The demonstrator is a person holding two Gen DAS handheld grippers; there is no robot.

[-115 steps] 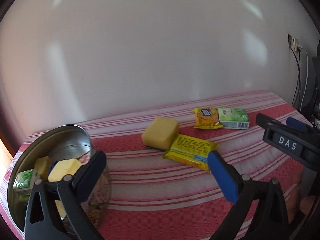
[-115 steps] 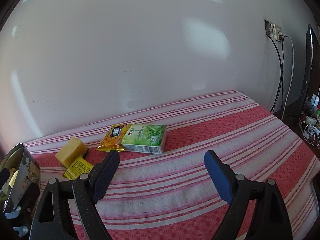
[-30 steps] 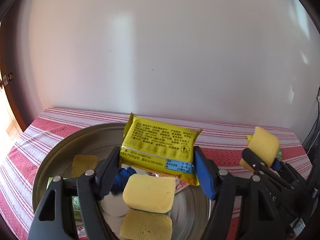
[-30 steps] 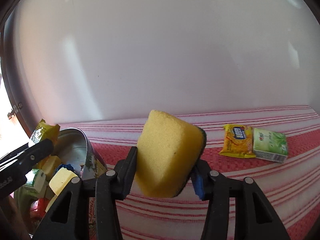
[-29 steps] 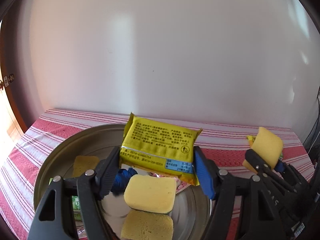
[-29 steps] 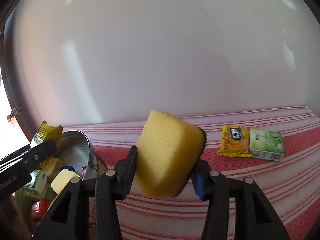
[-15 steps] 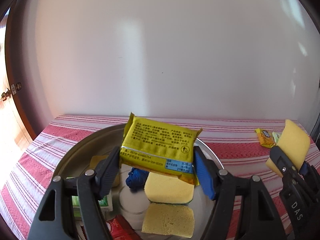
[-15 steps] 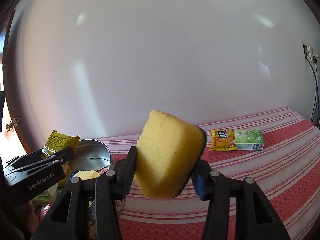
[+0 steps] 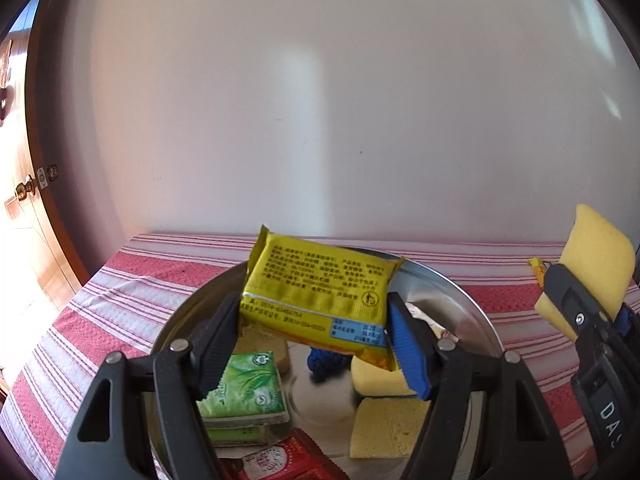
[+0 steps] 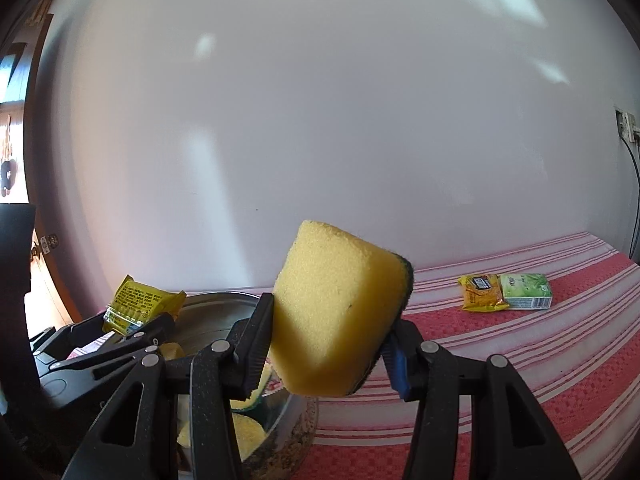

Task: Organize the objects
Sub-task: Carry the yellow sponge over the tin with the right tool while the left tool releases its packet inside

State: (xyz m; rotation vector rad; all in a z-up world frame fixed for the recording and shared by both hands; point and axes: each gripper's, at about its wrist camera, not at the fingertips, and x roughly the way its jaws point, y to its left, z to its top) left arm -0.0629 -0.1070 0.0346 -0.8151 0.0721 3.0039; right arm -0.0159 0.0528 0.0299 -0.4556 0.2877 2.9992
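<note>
My left gripper (image 9: 314,338) is shut on a yellow snack packet (image 9: 320,290) and holds it above the open metal tin (image 9: 476,312). Inside the tin lie yellow sponges (image 9: 386,426), a green tissue pack (image 9: 246,386), a blue object (image 9: 326,362) and a red packet (image 9: 280,462). My right gripper (image 10: 330,350) is shut on a yellow sponge with a dark green back (image 10: 336,316), held over the tin's right rim (image 10: 224,300). That sponge (image 9: 596,264) shows at the right edge of the left wrist view. The snack packet (image 10: 140,304) shows at the left of the right wrist view.
A red and white striped cloth (image 10: 540,360) covers the table. On it at the far right lie an orange snack packet (image 10: 480,292) and a green tissue pack (image 10: 526,290). A white wall stands behind; a wooden door (image 9: 24,216) is at the left.
Both grippers have shifted left with their loads. The left one now hangs over more of the tin's inside, and the sponge has come over the tin's rim.
</note>
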